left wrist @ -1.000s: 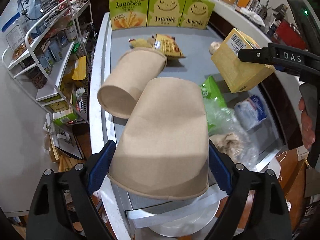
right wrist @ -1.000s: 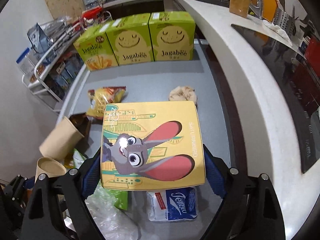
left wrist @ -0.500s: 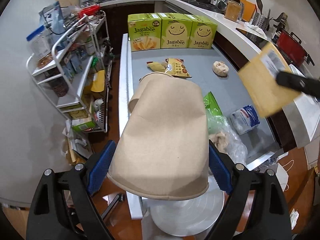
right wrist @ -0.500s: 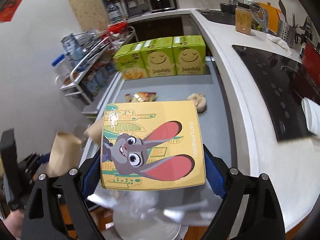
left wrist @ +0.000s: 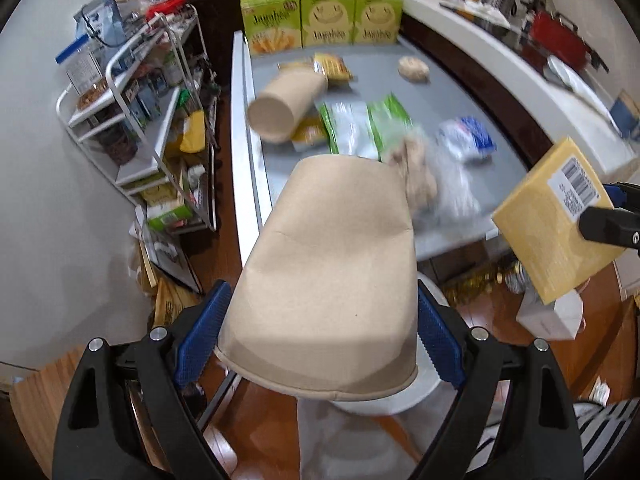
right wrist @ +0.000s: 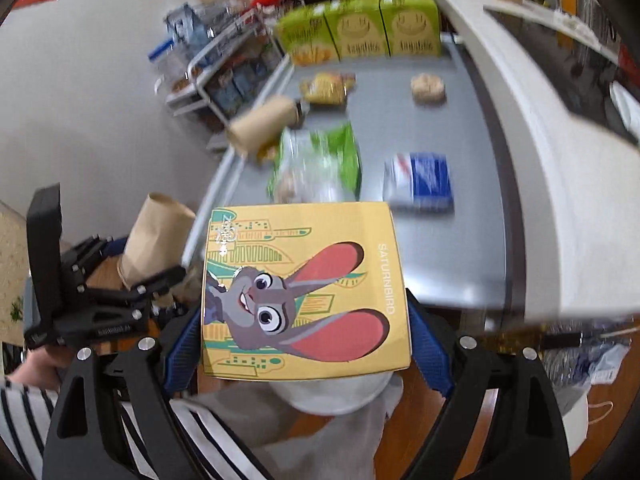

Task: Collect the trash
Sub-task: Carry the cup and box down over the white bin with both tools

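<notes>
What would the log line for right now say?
left tool: shut on paper cup | right tool: shut on yellow box | both off gray table | white bin below

Kitchen with a pale wall (left wrist: pixel 48 208), reddish wooden floor (left wrist: pixel 256 420), a grey table (left wrist: pixel 372 92), white wire shelving (left wrist: pixel 132 120) and a white counter (right wrist: pixel 560 128).
</notes>
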A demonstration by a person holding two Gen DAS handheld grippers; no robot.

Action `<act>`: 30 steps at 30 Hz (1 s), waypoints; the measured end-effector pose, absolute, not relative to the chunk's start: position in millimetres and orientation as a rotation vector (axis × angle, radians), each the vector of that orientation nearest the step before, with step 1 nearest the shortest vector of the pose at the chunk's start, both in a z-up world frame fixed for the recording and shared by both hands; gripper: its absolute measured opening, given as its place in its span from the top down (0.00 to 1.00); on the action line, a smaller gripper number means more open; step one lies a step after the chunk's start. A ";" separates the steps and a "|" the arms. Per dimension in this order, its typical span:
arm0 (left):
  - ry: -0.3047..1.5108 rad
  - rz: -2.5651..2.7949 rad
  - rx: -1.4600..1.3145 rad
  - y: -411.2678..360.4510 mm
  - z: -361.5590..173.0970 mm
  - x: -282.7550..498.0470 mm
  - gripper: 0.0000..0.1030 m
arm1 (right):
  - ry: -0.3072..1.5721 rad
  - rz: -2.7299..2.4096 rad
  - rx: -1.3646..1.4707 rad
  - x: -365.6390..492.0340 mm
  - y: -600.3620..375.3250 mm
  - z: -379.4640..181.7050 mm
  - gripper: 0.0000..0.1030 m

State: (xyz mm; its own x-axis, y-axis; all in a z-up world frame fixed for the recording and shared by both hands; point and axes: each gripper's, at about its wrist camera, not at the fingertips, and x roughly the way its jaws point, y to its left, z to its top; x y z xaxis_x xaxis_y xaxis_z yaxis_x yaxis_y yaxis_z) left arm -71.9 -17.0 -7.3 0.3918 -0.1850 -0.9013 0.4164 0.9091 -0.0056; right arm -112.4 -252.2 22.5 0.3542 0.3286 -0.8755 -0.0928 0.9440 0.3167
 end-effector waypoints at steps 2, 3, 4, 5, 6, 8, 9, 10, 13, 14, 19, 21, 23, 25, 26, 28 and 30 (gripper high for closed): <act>1.142 -0.399 0.245 -17.0 -18.3 -79.3 0.13 | 1.222 0.274 0.225 -122.2 -252.7 10.7 0.16; 1.158 -0.405 0.253 -17.4 -23.4 -82.8 0.13 | 1.242 0.271 0.220 -126.6 -252.6 4.6 0.16; 1.175 -0.411 0.264 -18.9 -29.7 -86.6 0.13 | 1.257 0.270 0.216 -130.1 -252.3 0.8 0.16; 1.197 -0.423 0.280 -19.3 -38.8 -91.6 0.13 | 1.277 0.268 0.210 -134.3 -251.7 -6.4 0.16; 1.211 -0.431 0.288 -20.4 -44.5 -94.4 0.13 | 1.289 0.268 0.207 -137.4 -251.5 -11.6 0.16; 1.252 -0.447 0.319 -23.8 -62.1 -101.8 0.13 | 1.328 0.256 0.192 -142.9 -249.7 -26.4 0.16; 1.267 -0.452 0.332 -25.3 -69.4 -103.8 0.13 | 1.347 0.250 0.190 -145.6 -249.0 -35.6 0.16; 1.292 -0.460 0.342 -27.1 -79.9 -105.7 0.13 | 1.360 0.245 0.192 -148.0 -248.8 -42.7 0.16; 1.354 -0.475 0.331 -30.2 -104.7 -105.7 0.13 | 1.401 0.216 0.182 -148.5 -246.7 -66.2 0.16; 1.371 -0.476 0.330 -31.2 -111.3 -104.6 0.13 | 1.413 0.207 0.177 -146.7 -245.3 -73.5 0.16; 1.414 -0.479 0.370 -40.2 -143.9 -101.1 0.13 | 1.465 0.181 0.195 -137.7 -235.5 -111.4 0.16; 1.425 -0.478 0.391 -44.1 -154.7 -98.0 0.13 | 1.481 0.164 0.210 -132.7 -232.2 -124.9 0.16; 1.424 -0.481 0.397 -45.6 -161.6 -96.3 0.13 | 1.490 0.156 0.217 -126.7 -229.1 -133.3 0.16; 1.427 -0.480 0.415 -49.8 -167.1 -94.0 0.13 | 1.500 0.139 0.211 -121.3 -223.3 -142.7 0.16; 1.427 -0.481 0.422 -52.5 -169.7 -91.4 0.13 | 1.503 0.136 0.217 -119.6 -221.6 -145.6 0.16; 1.429 -0.487 0.422 -54.9 -171.5 -88.7 0.13 | 1.514 0.130 0.222 -116.2 -217.1 -150.4 0.16; 1.426 -0.491 0.433 -56.3 -171.7 -86.6 0.13 | 1.521 0.125 0.209 -114.3 -215.6 -154.5 0.16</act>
State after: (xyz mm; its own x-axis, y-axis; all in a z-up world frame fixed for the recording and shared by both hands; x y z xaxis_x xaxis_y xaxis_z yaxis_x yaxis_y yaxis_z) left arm -86.6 -56.3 -171.7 0.0777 -0.0629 -0.9950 0.5632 0.8263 -0.0082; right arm -114.3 -215.6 -154.5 0.0481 0.2110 -0.9763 0.0493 0.9757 0.2133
